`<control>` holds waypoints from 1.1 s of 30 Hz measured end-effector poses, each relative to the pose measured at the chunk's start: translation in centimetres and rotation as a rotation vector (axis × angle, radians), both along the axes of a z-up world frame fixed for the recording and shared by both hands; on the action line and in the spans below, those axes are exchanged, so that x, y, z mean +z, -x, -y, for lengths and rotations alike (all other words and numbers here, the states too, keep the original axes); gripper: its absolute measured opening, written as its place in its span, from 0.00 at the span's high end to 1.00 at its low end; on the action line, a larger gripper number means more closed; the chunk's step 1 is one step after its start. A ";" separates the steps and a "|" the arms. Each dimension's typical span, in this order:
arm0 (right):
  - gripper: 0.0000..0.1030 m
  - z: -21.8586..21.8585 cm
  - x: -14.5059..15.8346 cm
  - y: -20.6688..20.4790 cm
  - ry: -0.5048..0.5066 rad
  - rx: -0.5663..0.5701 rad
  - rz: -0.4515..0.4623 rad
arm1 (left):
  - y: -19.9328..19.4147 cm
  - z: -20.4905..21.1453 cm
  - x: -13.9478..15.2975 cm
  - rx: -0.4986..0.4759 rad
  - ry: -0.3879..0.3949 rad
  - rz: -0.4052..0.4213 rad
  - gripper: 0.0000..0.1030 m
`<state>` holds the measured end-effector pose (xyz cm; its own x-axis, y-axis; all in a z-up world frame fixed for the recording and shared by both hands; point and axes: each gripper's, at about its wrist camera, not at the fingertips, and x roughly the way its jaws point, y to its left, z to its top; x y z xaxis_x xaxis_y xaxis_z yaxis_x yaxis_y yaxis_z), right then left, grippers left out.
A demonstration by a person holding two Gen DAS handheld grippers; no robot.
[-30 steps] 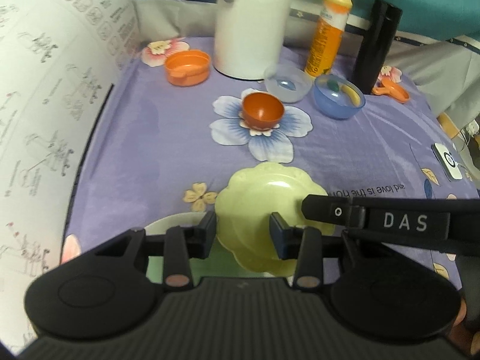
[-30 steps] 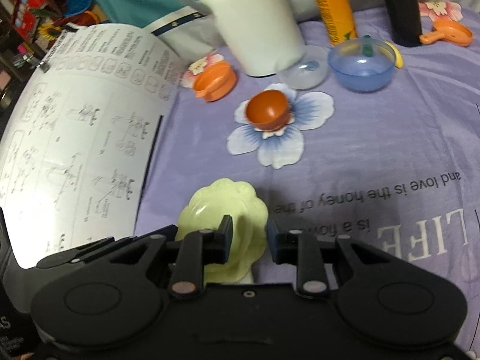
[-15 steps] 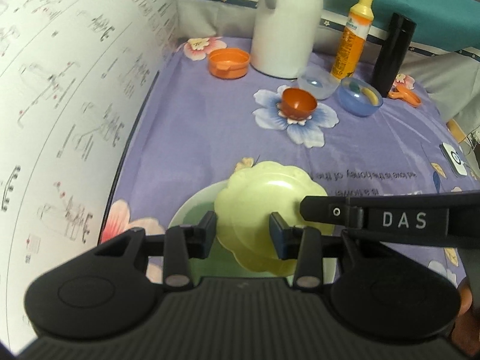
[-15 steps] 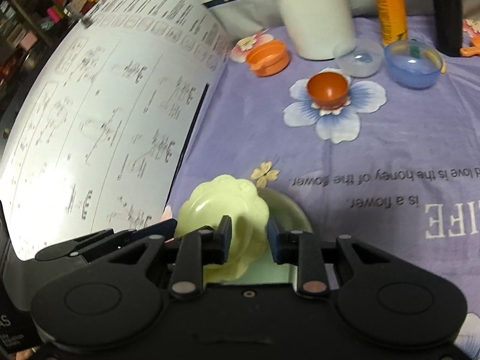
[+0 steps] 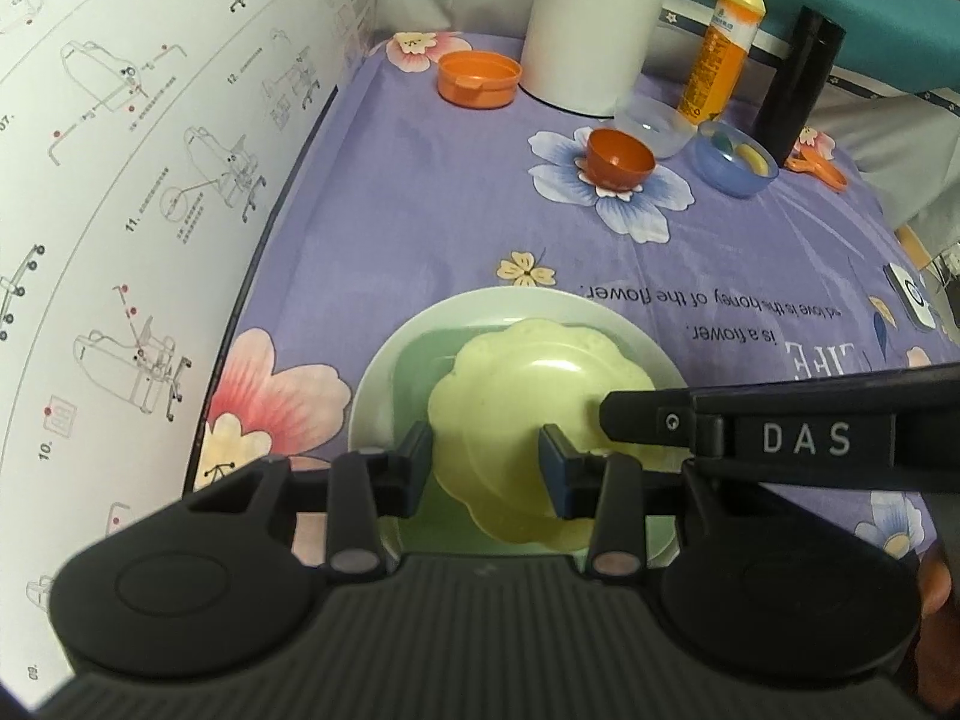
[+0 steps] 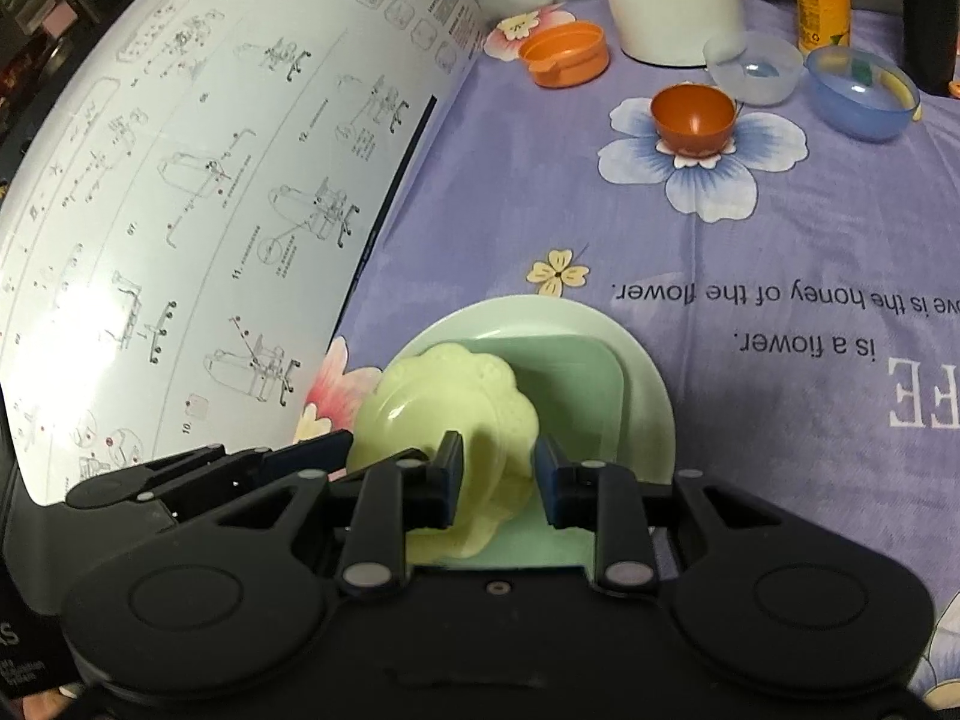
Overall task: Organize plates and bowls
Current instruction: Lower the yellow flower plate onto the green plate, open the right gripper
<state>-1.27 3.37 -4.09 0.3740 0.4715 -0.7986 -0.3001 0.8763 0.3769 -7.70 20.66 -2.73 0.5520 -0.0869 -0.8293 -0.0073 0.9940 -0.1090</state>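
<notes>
both tongs are closed part-way on the same yellow plate: the left tongs [image 5: 483,462] pinch its near rim and the right tongs [image 6: 498,471] pinch the rim on the opposite side, so the plate [image 5: 528,396] hangs between them, tilted, over a green square tray [image 6: 576,378] that sits in a pale round plate [image 5: 384,372] just beyond the tips. the yellow plate looks like light moulded plastic with a scalloped, embossed edge, stiff enough to carry by the rim but probably slick, so the flat outer lip is the place to hold it (a grip on a scallop crest could slide off). whether it touches the tray yet i cannot tell. it should nest easily, being smaller than the tray. to the left of the tongs a big curled instruction sheet [image 5: 138,192] leans in close and could be brushed. far ahead, well apart, stand an orange bowl [image 5: 621,159], an orange dish [image 5: 478,79], a clear bowl [image 6: 753,69], a blue bowl [image 5: 735,165], a white jug [image 5: 594,24], a yellow bottle [image 5: 726,42] and a black flask [image 5: 801,81] on the purple cloth [image 5: 420,228] covering the surface. nothing lies between the tongs and the stack.
</notes>
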 end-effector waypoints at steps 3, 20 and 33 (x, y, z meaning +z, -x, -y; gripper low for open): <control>0.73 -0.3 -0.3 -0.1 0.013 0.000 -0.008 | 0.0 -0.1 -0.3 -0.011 0.002 -0.005 0.64; 0.73 -0.7 -1.4 -0.8 0.052 -0.007 -0.044 | -0.9 -0.2 -1.7 -0.034 0.016 -0.034 0.64; 0.73 -0.8 -2.2 -1.3 0.053 -0.012 -0.062 | -1.4 -0.1 -2.6 -0.040 0.005 -0.048 0.62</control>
